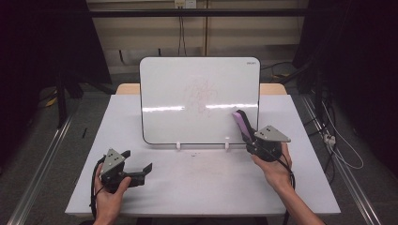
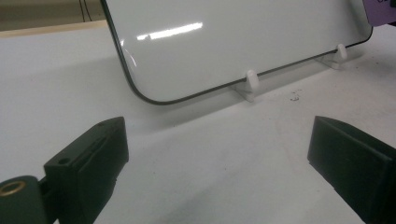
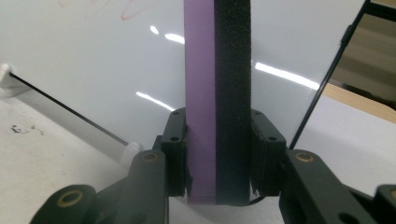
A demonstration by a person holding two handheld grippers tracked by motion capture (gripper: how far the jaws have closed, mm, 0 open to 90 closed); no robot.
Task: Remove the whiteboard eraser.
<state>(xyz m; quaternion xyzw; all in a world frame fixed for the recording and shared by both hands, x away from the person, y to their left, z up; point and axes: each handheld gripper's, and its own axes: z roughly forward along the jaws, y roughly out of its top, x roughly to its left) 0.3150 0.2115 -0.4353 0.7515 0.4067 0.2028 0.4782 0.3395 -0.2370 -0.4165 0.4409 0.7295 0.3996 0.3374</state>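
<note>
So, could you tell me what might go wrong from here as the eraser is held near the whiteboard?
1. The whiteboard leans on two small white clips; a firm push from the eraser could tip or slide it, and the left gripper, open, is not bracing it.
2. The faint red scribble lies left of and above the eraser, so a short wipe may miss it.

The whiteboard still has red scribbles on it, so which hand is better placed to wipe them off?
Right. The right gripper already clamps the eraser against the whiteboard, below the red scribbles. The left gripper is open, low on the table.
</note>
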